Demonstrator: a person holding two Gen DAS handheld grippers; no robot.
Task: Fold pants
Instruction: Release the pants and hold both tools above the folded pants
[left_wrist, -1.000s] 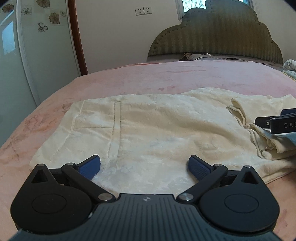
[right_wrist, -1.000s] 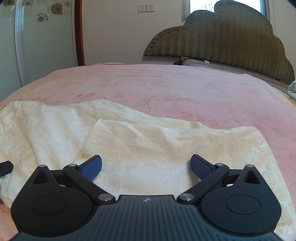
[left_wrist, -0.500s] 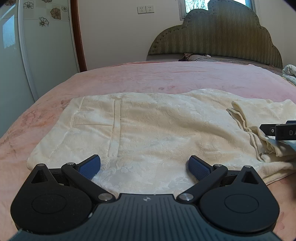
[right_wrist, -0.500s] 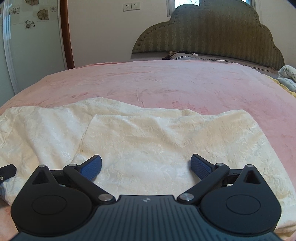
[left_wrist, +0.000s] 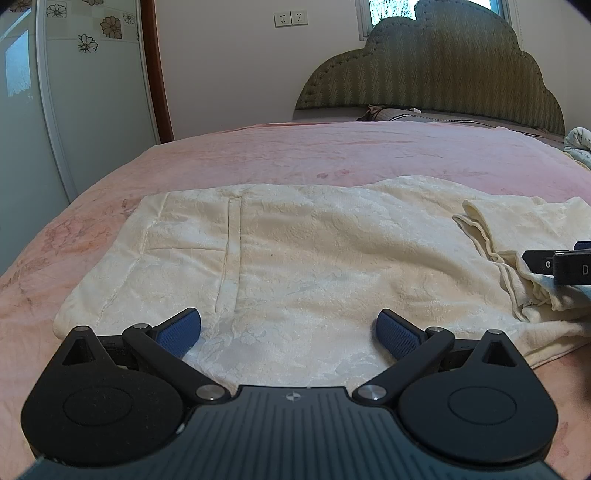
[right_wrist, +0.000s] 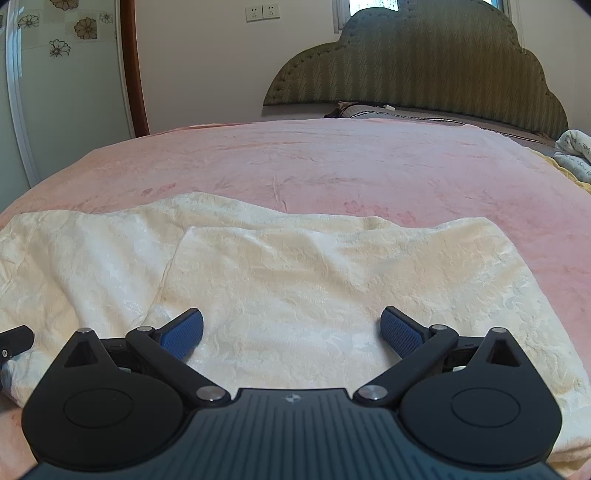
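Observation:
Cream pants (left_wrist: 303, 254) lie flat on the pink bed cover, waist end with a pocket seam at the left in the left wrist view. The leg ends (right_wrist: 332, 280) are folded back over the rest, seen in the right wrist view. My left gripper (left_wrist: 290, 328) hovers open over the near edge of the waist part, holding nothing. My right gripper (right_wrist: 291, 326) is open above the folded-over layer, nothing between its blue pads (right_wrist: 183, 332). The right gripper's tip (left_wrist: 561, 264) shows at the left wrist view's right edge.
The pink bed cover (right_wrist: 332, 166) stretches to a green padded headboard (right_wrist: 413, 70). A pillow (right_wrist: 373, 110) lies under the headboard and bunched pale bedding (right_wrist: 574, 146) at far right. A wardrobe door (left_wrist: 74, 92) with flower stickers stands left of the bed.
Both grippers have pulled back and risen slightly from the pants, so the cloth looks further off. Both stay open. The pants have not moved.

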